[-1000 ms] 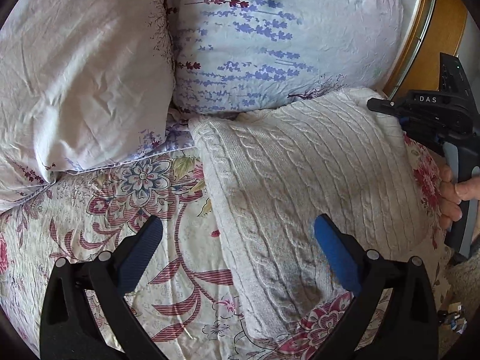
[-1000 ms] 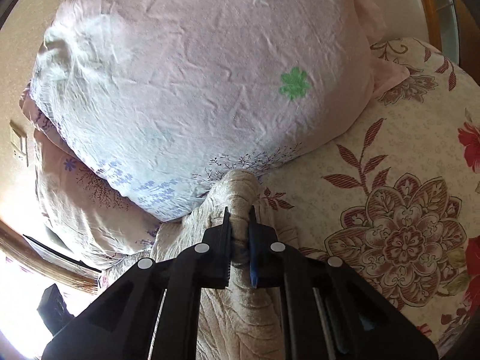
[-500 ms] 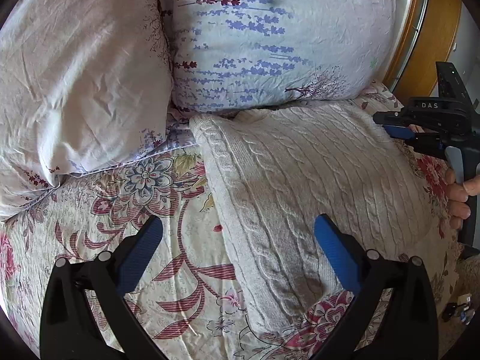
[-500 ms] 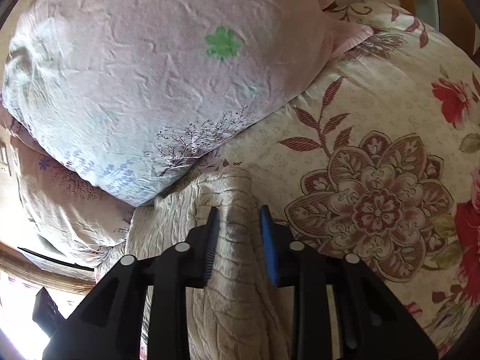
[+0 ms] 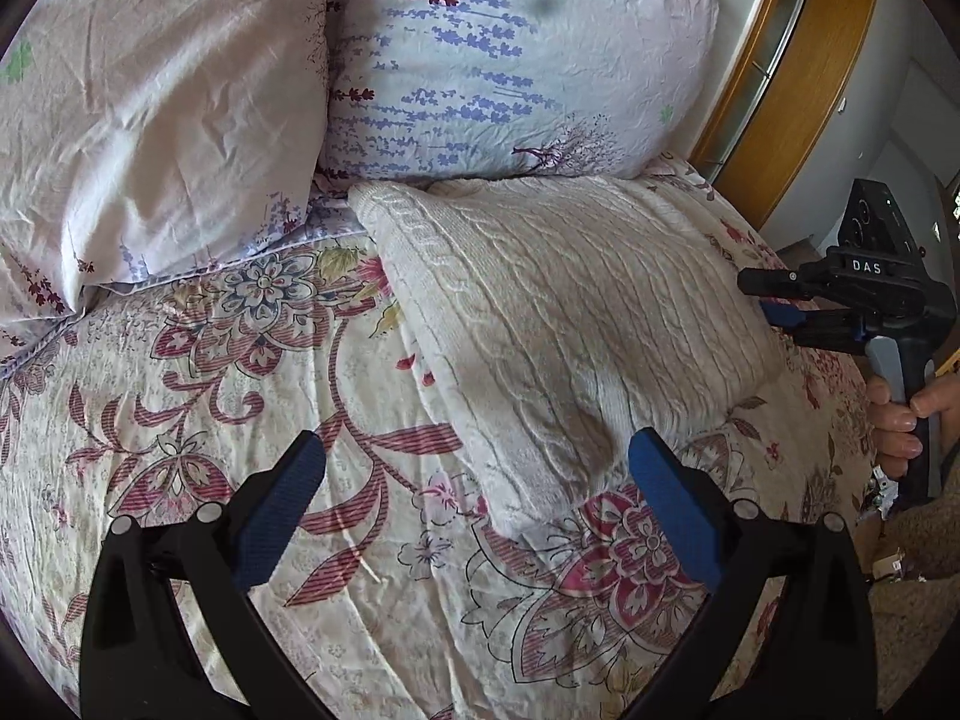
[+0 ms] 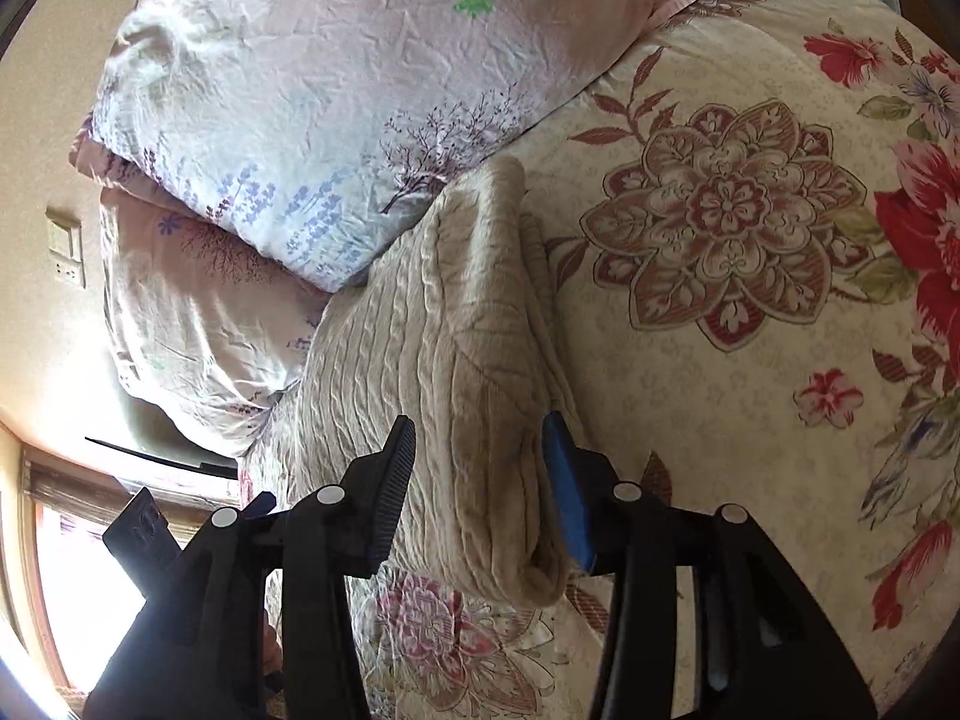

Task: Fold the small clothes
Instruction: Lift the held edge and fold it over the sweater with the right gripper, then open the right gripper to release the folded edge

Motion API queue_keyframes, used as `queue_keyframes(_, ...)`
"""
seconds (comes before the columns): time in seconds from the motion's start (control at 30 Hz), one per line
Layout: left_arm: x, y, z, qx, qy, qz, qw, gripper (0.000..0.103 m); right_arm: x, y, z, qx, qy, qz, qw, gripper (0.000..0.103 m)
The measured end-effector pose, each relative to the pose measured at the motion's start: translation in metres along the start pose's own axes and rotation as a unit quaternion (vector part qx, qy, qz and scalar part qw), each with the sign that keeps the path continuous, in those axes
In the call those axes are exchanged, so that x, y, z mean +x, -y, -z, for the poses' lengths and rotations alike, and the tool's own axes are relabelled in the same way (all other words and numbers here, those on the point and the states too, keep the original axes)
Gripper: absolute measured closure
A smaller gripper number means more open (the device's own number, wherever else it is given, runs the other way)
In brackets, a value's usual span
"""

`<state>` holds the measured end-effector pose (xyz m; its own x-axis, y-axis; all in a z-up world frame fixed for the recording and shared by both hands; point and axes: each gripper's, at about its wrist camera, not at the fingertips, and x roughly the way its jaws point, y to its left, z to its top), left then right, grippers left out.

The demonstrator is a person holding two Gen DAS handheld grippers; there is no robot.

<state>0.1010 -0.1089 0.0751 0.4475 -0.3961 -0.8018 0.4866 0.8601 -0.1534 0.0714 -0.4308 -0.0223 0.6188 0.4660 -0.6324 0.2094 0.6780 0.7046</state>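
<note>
A cream cable-knit sweater (image 5: 570, 312) lies folded on the floral bedspread (image 5: 300, 390), its far edge against the pillows. My left gripper (image 5: 477, 444) hangs open above the sweater's near corner, with nothing between its blue pads. At the sweater's right edge my right gripper (image 5: 759, 300) is held by a person's hand (image 5: 900, 420). In the right wrist view the right gripper (image 6: 480, 426) stands open, its fingers on either side of the sweater's (image 6: 468, 330) thick folded edge, which rests on the bed.
Two large pillows (image 5: 150, 90) (image 5: 510, 48) crowd the head of the bed just behind the sweater. A wooden bed frame (image 5: 798, 78) runs along the far right. The bedspread (image 6: 720, 210) stretches wide beside the sweater. A wall switch (image 6: 66, 252) shows at left.
The right gripper was shut on the sweater's corner; it has let go, opened and drawn back along the folded edge. The left gripper has pulled back towards the near side, still open.
</note>
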Motion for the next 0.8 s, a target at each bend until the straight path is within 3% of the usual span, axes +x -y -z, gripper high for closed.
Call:
queue_keyframes(0.1,0.007,0.004,0.013,0.015,-0.019,-0.009,0.9997,0.002,0.002,-0.001,0.002,0.001,0.003,0.012,1.0,0.053)
queue_keyframes(0.37,0.022,0.009,0.02,0.035,-0.036,-0.062,0.9968,0.002,0.002,-0.004,-0.002,-0.017,0.016,0.018,1.0,0.053)
queue_keyframes(0.47,0.026,0.006,0.023,0.038,-0.042,-0.077,0.9954,0.002,0.013,-0.01,0.0,-0.042,0.003,0.03,0.999,0.087)
queue_keyframes(0.8,0.031,0.0,0.021,0.039,-0.047,-0.117,0.9913,0.002,0.0,-0.025,-0.006,-0.063,0.045,0.025,0.997,0.092)
